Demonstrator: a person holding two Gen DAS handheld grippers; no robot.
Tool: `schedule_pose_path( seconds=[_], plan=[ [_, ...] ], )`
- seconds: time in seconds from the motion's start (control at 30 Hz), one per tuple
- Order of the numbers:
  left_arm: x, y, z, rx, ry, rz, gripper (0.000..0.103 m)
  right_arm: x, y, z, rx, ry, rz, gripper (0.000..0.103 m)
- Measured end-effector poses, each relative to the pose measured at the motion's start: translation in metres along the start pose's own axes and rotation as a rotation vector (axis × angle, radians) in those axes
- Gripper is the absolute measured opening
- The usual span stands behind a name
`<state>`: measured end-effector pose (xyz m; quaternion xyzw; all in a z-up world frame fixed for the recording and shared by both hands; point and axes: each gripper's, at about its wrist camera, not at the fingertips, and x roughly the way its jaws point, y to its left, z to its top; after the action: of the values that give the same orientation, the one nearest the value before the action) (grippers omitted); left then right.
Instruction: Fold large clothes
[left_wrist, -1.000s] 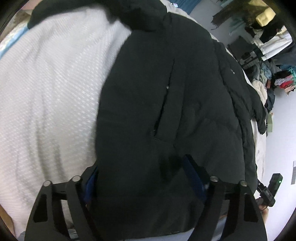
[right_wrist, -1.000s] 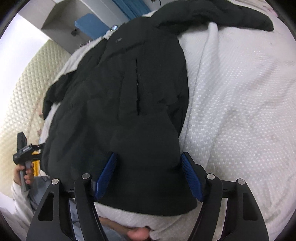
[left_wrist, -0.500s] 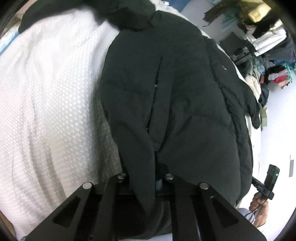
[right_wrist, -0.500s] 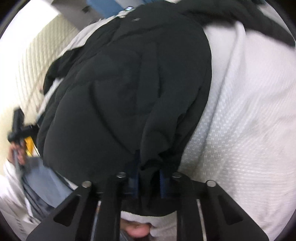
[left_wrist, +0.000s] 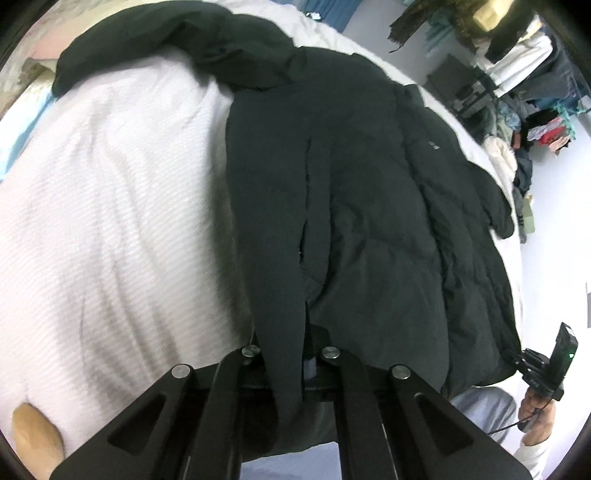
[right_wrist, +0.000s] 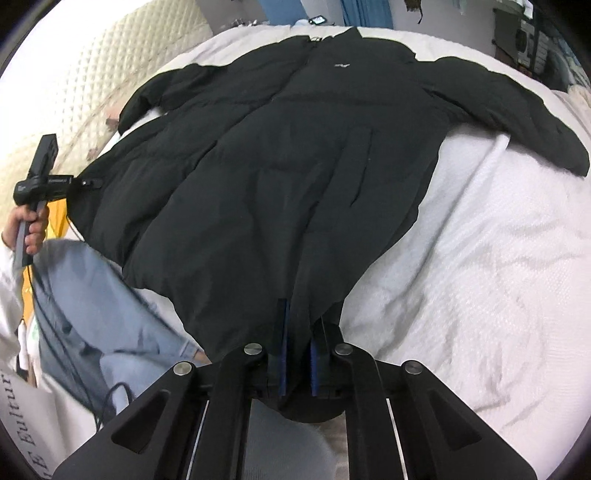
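Note:
A large black padded jacket (right_wrist: 295, 184) lies spread on a white bedcover (right_wrist: 498, 277), sleeves out to both sides, collar at the far end. It also shows in the left wrist view (left_wrist: 369, 221). My left gripper (left_wrist: 291, 354) is shut on the jacket's bottom hem at one corner, a fold of cloth hanging between the jaws. My right gripper (right_wrist: 299, 347) is shut on the hem at the other corner, cloth pinched between its blue pads (right_wrist: 282, 354). Both corners are lifted a little off the bed.
The white bedcover (left_wrist: 110, 221) extends to the left in the left wrist view. A padded headboard (right_wrist: 129, 55) stands at the left of the right view. Piled clothes and a rack (left_wrist: 524, 110) fill the room beyond. The person's jeans (right_wrist: 92, 295) are near the bed edge.
Both grippers were open around the hem a second ago; they have closed on it and lifted it, pulling the jacket straighter and showing more of it.

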<state>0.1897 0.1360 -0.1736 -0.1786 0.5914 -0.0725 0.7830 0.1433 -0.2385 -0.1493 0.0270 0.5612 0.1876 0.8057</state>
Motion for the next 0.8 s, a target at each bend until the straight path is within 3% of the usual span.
schedule_pose_path(
  seconds=[0.23,0.6,0.8],
  plan=[
    [0.028,0.001,0.009,0.001,0.087,0.083,0.003,0.037,-0.028,0.008,0.042,0.104,0.018,0.007],
    [0.079,-0.014,0.024,0.034,0.188,0.171,0.009,0.092,-0.062,0.027,0.09,0.213,0.113,0.008],
    [0.066,-0.022,0.025,0.034,0.186,0.197,0.009,0.074,-0.08,0.025,0.161,0.199,0.134,0.015]
  ],
)
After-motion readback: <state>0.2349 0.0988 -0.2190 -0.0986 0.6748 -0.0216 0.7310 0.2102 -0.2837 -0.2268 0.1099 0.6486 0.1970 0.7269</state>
